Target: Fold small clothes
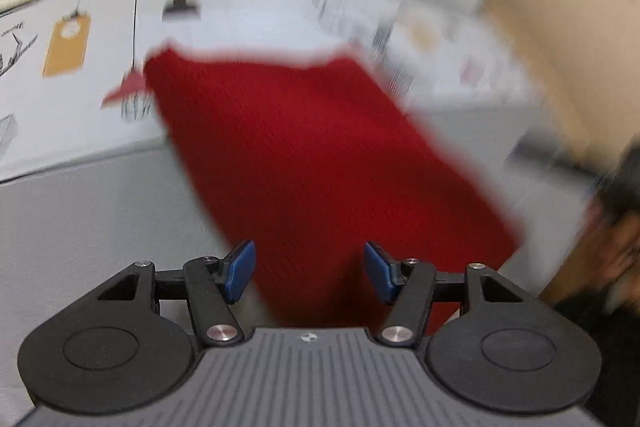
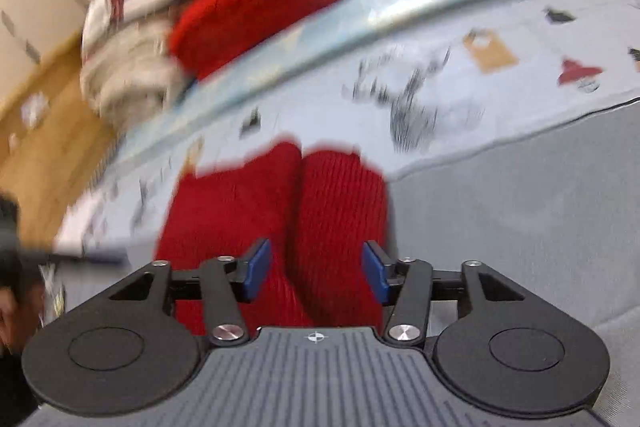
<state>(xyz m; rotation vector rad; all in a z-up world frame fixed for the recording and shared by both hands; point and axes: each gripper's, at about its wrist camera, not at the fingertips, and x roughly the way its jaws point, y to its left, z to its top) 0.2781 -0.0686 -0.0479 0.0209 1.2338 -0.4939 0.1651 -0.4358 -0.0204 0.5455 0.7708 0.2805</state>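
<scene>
Nearest you, both tools hang over the red knitted garment [image 1: 304,163], which lies on the grey printed cloth [image 1: 248,23] spread over the work surface. Your left gripper [image 1: 310,273] has its blue pads apart, nothing pinched; the knit lies under and beyond the gap, untouched as far as the blur allows. Your right gripper [image 2: 316,275] also stands with jaws parted, no cloth caught between the pads. Through the right wrist view the garment [image 2: 280,219] shows as two thick lobes side by side with a crease between them, so you look to have one fold laid in already; through the left it reads as a flat tapered slab. Whether another fold is due, you can't settle from these smeared frames. Beyond the garment, past the cloth's pale blue edge, a heap of mixed clothes [image 2: 168,27] with a second red knit [image 2: 256,7] on it waits unfolded. Judgement: one piece nearly done, the pile still ahead.
</scene>
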